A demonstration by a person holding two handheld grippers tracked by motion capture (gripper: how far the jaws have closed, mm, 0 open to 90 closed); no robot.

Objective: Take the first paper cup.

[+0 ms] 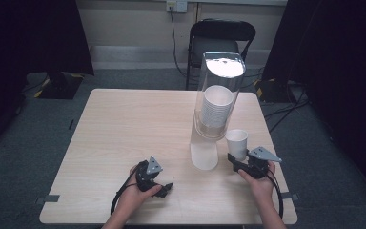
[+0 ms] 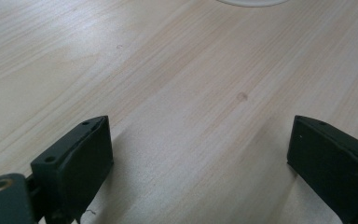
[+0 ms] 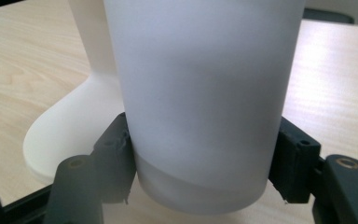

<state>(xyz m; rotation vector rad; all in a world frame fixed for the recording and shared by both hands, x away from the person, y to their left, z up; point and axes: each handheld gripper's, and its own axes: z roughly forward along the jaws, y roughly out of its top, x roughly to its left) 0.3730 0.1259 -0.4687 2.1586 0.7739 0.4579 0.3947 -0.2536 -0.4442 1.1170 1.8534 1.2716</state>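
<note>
A white paper cup (image 1: 237, 141) stands on the table just right of a tall clear cup dispenser (image 1: 218, 95) that holds a stack of white cups. My right gripper (image 1: 236, 158) is shut on the lower part of this cup. In the right gripper view both black pads press the sides of the cup (image 3: 200, 93), held by the right gripper (image 3: 200, 172). My left gripper (image 1: 161, 179) rests low at the table's front, left of the dispenser's white base (image 1: 204, 156). The left gripper (image 2: 200, 154) stands open with bare wood between its jaws.
The light wooden table (image 1: 124, 133) has bare room at the left and middle. The dispenser's white base (image 3: 70, 135) sits close behind the held cup, and its edge (image 2: 251, 2) lies ahead of the left jaws. A black folding chair (image 1: 221, 36) stands beyond the far edge.
</note>
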